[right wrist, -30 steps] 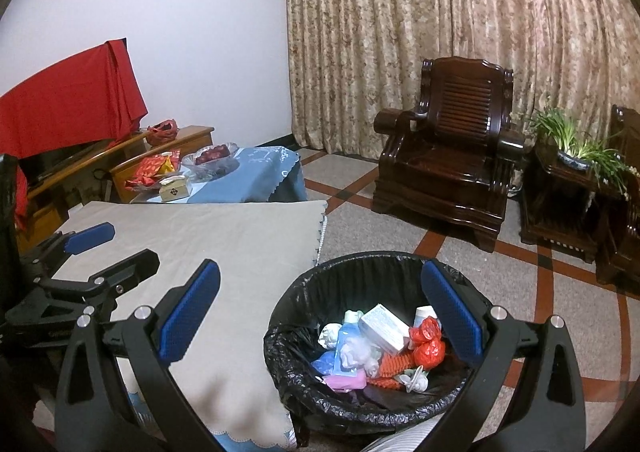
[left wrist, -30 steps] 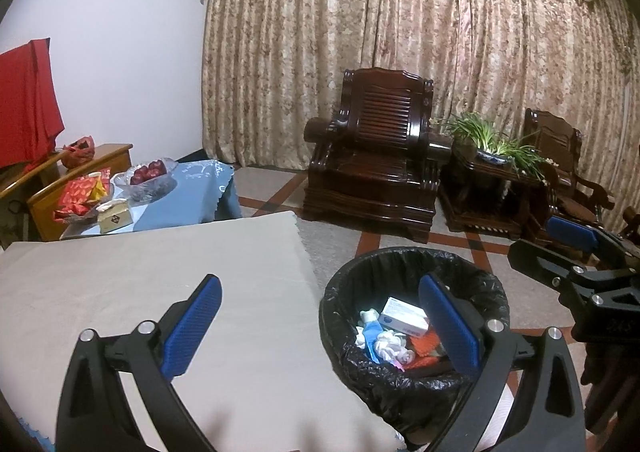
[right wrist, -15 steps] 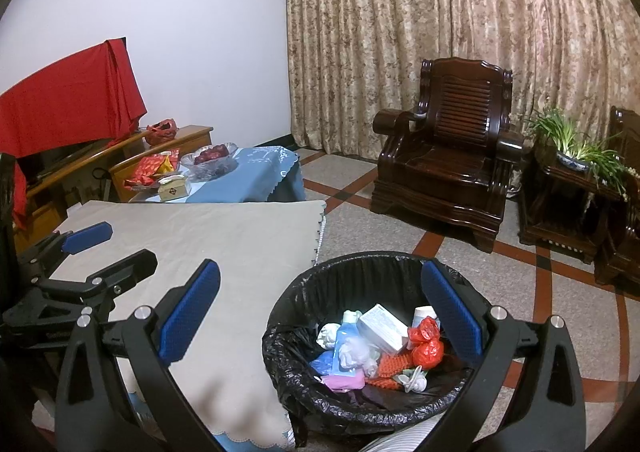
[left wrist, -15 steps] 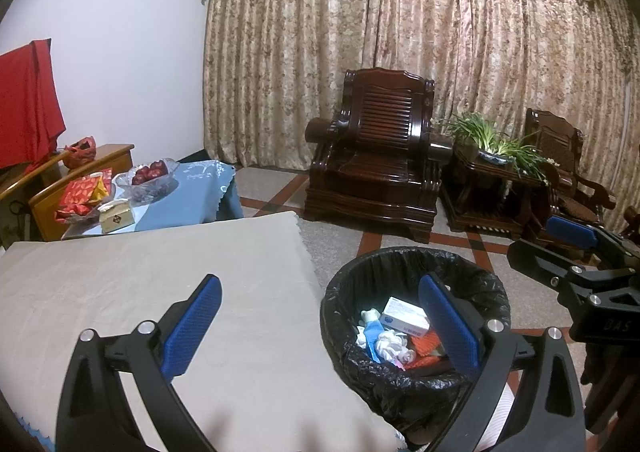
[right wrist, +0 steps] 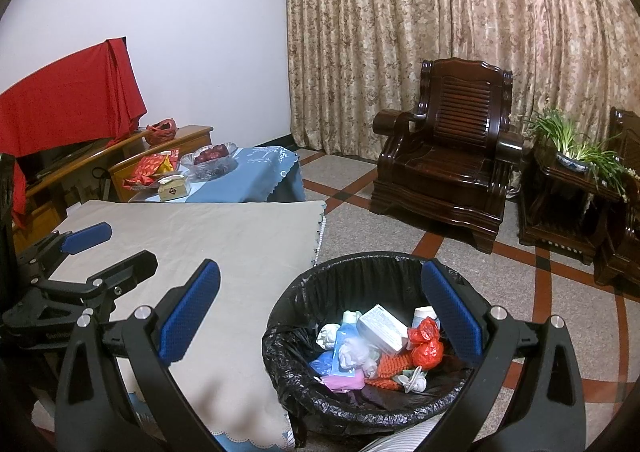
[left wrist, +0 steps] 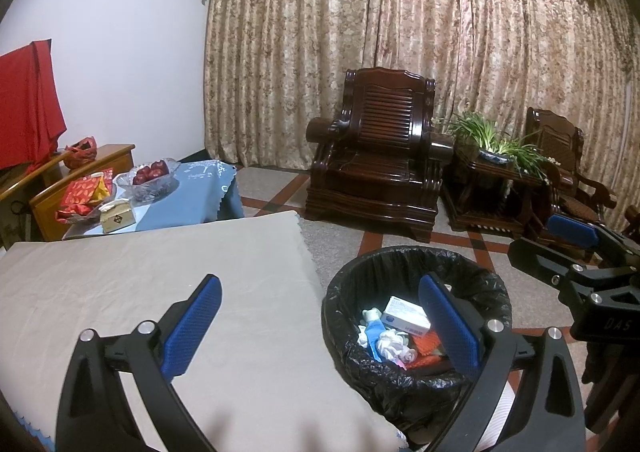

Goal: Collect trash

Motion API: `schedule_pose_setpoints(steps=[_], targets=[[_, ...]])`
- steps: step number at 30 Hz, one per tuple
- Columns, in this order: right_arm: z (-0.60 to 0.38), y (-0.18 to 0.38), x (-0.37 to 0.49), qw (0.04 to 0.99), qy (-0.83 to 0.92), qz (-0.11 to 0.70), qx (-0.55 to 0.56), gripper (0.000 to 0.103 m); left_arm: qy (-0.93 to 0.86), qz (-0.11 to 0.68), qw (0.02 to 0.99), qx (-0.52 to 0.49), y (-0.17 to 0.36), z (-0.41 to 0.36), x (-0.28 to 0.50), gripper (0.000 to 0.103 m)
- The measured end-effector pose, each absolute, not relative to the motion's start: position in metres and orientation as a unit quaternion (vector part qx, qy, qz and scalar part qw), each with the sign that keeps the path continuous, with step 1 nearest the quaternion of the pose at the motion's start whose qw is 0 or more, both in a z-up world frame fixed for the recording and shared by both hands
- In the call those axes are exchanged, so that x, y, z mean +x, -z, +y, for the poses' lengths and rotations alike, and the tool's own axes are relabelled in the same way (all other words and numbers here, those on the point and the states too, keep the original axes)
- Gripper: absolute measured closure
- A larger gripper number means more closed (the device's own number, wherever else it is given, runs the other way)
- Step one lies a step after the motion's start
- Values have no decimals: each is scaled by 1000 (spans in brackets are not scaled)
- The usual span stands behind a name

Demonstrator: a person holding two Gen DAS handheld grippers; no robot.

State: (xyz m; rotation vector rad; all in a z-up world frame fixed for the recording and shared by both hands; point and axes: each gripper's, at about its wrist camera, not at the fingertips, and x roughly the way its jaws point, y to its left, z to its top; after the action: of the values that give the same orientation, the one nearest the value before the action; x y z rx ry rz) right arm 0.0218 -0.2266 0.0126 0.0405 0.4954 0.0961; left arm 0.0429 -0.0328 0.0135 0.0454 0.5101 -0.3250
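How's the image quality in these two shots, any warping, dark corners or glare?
Left wrist view: strong fisheye bending of the curtain, black corner vignetting, dim warm light, white box in the trash bin slightly overexposed. Right wrist view: same warping and vignette, soft shadows on the beige tablecloth, no harsh glare.

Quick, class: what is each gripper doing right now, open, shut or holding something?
Left gripper: open, holding nothing.
Right gripper: open, holding nothing.
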Motion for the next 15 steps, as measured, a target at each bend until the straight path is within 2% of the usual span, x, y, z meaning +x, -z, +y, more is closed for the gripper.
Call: schedule_pose_setpoints(steps=[15], targets=[[-228,-13,22,968,-48,245,21,5,161,253,954,25,-14,-33,42,6]])
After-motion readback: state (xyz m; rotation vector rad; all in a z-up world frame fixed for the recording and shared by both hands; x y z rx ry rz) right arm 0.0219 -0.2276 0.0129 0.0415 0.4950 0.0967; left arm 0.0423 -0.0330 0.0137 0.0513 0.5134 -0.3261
